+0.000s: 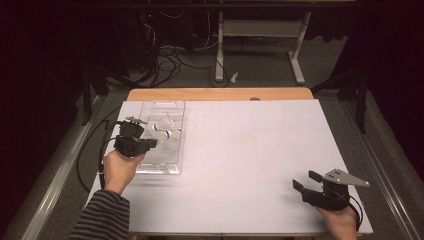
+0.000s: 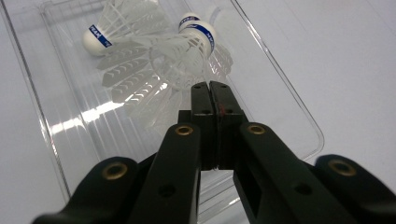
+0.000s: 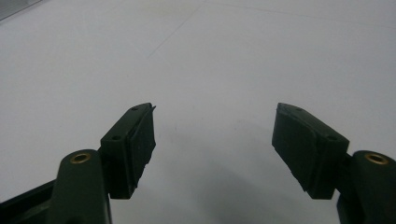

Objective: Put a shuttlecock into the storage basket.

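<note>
Clear plastic is forming the shallow tray (image 1: 150, 165) that is lying at the left of the white desk (image 1: 250, 150) in the high view, with white shuttlecocks (image 1: 167, 132) resting inside it. In the left gripper view, two shuttlecocks are lying in the upper middle of the frame: one (image 2: 187, 51) with a blue-banded cork pointing up right, another (image 2: 116, 28) with its cork pointing left. The left claw (image 2: 210, 85) is hovering over the tray with its jaws pressed fully together, their tips just at the nearer shuttlecock's skirt; whether they are pinching any of it I cannot tell. The right claw (image 3: 212, 135) is sitting at the lower right of the high view, jaws spread wide apart, gripping nothing above bare desk.
</note>
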A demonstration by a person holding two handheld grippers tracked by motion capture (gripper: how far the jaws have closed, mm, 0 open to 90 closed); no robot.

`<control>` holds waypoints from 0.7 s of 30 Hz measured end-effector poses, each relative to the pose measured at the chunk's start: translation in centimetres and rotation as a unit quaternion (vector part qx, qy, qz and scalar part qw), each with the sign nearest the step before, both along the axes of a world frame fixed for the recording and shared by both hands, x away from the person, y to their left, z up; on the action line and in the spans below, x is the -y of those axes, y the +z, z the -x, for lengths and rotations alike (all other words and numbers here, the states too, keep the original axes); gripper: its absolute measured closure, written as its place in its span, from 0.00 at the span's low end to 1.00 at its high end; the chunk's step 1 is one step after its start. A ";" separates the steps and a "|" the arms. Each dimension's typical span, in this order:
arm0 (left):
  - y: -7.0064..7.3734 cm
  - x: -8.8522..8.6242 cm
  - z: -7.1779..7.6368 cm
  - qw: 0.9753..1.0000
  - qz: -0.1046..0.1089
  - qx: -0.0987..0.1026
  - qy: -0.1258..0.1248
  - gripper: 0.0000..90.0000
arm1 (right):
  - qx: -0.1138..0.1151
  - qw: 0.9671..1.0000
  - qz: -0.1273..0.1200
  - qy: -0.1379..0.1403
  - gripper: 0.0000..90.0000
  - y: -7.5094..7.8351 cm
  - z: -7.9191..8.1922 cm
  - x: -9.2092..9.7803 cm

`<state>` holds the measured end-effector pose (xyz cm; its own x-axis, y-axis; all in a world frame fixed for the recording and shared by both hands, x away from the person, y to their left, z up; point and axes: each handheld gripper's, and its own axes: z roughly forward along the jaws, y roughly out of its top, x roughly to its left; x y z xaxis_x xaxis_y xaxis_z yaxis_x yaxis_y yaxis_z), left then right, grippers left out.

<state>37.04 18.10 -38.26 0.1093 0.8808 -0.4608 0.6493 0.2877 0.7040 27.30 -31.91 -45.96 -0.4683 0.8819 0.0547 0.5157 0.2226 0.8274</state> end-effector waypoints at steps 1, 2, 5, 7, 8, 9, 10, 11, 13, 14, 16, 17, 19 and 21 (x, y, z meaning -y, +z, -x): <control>0.0 -0.1 0.1 1.000 0.000 0.000 0.001 0.99 | -0.001 1.000 0.001 0.000 0.34 0.0 0.0 0.0; -0.1 -0.1 0.2 1.000 0.001 0.000 0.000 0.99 | -0.001 1.000 0.001 0.000 0.34 0.0 0.0 0.0; -0.2 -0.3 0.4 1.000 0.003 -0.002 0.001 0.99 | -0.001 1.000 0.001 0.000 0.34 0.0 0.0 0.0; -0.3 -0.4 0.5 1.000 0.004 -0.003 0.002 0.99 | 0.000 1.000 0.001 0.000 0.34 0.0 0.0 0.0; -0.3 -0.4 0.5 1.000 0.003 -0.004 0.000 0.99 | -0.001 1.000 0.001 0.000 0.34 0.0 0.0 0.0; -0.4 -0.3 0.5 1.000 0.003 -0.006 0.000 0.99 | 0.000 1.000 0.002 0.000 0.34 0.0 0.0 0.0; -0.5 -0.3 0.5 1.000 0.000 -0.007 -0.003 0.99 | -0.001 1.000 0.002 0.000 0.34 0.0 0.0 0.0; -0.6 -0.2 0.5 1.000 0.001 -0.009 -0.002 0.99 | -0.001 1.000 0.002 0.000 0.34 0.0 0.0 -0.1; -0.8 -0.1 0.5 1.000 -0.001 -0.010 -0.004 0.99 | -0.001 1.000 0.002 0.000 0.34 0.0 0.0 -0.1; -0.8 0.0 0.4 1.000 0.000 -0.011 -0.004 0.99 | 0.000 1.000 0.002 0.000 0.34 0.0 0.0 0.0; -0.9 0.1 0.3 1.000 -0.002 -0.013 -0.007 0.99 | -0.001 1.000 0.002 0.000 0.34 0.0 0.0 0.0; -1.0 0.2 0.2 1.000 -0.002 -0.014 -0.006 0.99 | -0.002 1.000 0.001 0.000 0.34 0.0 0.0 0.0; -1.1 0.3 0.1 1.000 -0.003 -0.015 -0.006 0.99 | -0.001 1.000 0.001 0.000 0.34 0.0 0.0 0.0; -1.2 0.3 0.0 1.000 -0.004 -0.016 -0.005 0.99 | -0.001 1.000 0.001 0.001 0.34 0.0 0.0 0.0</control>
<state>37.04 17.82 -39.48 0.1024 0.8835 -0.4571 0.6747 0.2760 0.6845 27.30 -31.88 -45.96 -0.4692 0.8815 0.0534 0.5172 0.2252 0.8257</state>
